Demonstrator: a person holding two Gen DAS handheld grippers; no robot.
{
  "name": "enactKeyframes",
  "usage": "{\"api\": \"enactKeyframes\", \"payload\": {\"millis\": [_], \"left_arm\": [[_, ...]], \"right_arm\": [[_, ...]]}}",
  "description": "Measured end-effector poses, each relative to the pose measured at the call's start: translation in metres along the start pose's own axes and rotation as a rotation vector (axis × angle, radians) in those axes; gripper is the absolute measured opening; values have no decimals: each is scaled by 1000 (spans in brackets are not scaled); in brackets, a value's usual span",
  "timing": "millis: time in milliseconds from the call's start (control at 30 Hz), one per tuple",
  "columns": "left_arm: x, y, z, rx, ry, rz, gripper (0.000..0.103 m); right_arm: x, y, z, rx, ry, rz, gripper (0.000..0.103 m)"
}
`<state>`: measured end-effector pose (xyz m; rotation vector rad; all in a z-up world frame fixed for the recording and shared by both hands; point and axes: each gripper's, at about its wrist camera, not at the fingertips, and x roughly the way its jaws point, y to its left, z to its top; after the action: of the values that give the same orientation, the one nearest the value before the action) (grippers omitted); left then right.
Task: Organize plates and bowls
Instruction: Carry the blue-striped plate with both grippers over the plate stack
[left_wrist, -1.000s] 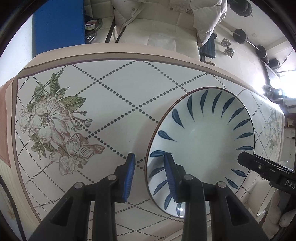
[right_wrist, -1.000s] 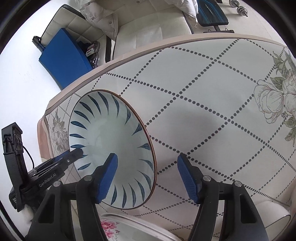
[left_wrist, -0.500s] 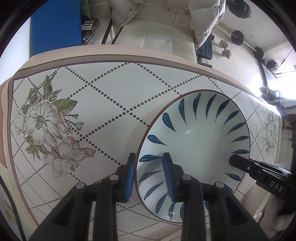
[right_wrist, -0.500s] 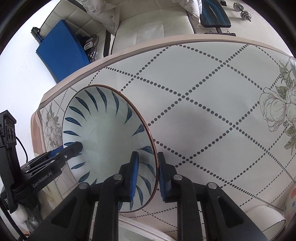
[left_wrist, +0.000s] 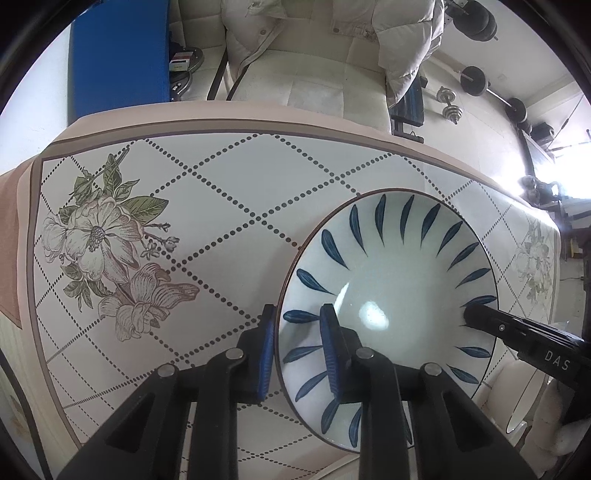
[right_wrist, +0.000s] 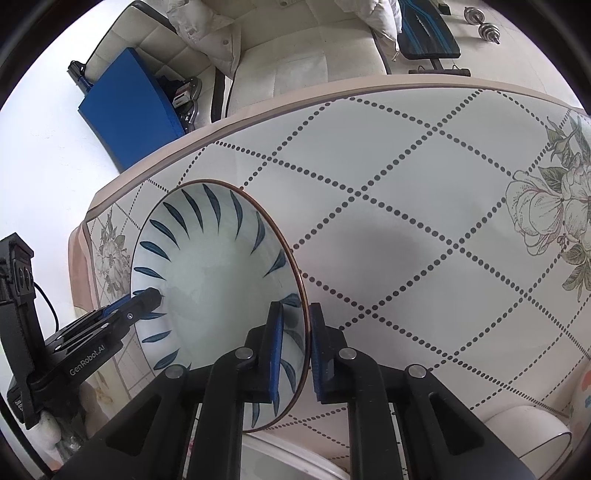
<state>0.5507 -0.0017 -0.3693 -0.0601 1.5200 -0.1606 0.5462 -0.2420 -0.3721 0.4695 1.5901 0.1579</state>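
Left wrist view: the left gripper (left_wrist: 297, 354) fills the lower middle of the frame, its blue pads astride the left rim of the blue-leaf bowl (left_wrist: 391, 295). One pad is outside the wall, the other inside; the jaws have just been closing and now clamp the rim. The bowl sits in the lower right of the frame on the tablecloth (left_wrist: 229, 177), which has dotted diamonds and a printed flower at left. The right gripper's black finger reaches in from the right edge onto the bowl's far rim. Beyond the table, at the top, a pale jacket (left_wrist: 332, 22) hangs over a cream seat, and dumbbells (left_wrist: 448, 103) lie on the floor at upper right.

Right wrist view: the right gripper (right_wrist: 295, 354) is at lower centre, pads on either side of the bowl's (right_wrist: 207, 266) right rim; its jaws have just been closing and grip that rim. The left gripper (right_wrist: 147, 299) pinches the opposite rim at left. A white bowl's (right_wrist: 524, 428) edge shows at lower right, and a flower-printed plate's (right_wrist: 291, 458) rim at the bottom, under the gripper.
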Motion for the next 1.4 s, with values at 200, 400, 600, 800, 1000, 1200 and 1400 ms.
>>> {"api": "enactKeyframes", "payload": {"millis": [200, 400, 600, 800, 1000, 1200, 1400], "left_arm": [[-19, -3, -6, 11, -29, -11, 21], [-50, -9, -21, 34, -61, -34, 21], [-86, -16, -48, 58, -100, -52, 21], [-109, -24, -87, 85, -117, -44, 21], [-118, -26, -127, 93, -108, -48, 21], [-115, -20, -164, 80, -80, -50, 21], [-91, -14, -184, 77, -35, -34, 21]], "right_arm": [[-15, 1, -5, -12, -26, 9, 14], [-40, 1, -15, -20, -57, 31, 14], [-74, 6, -45, -38, -97, 55, 14], [-100, 11, -90, -60, -124, 65, 14], [-112, 10, -141, -79, -129, 64, 14], [-107, 3, -187, -77, -112, 75, 14], [-86, -4, -220, -71, -75, 71, 14]]}}
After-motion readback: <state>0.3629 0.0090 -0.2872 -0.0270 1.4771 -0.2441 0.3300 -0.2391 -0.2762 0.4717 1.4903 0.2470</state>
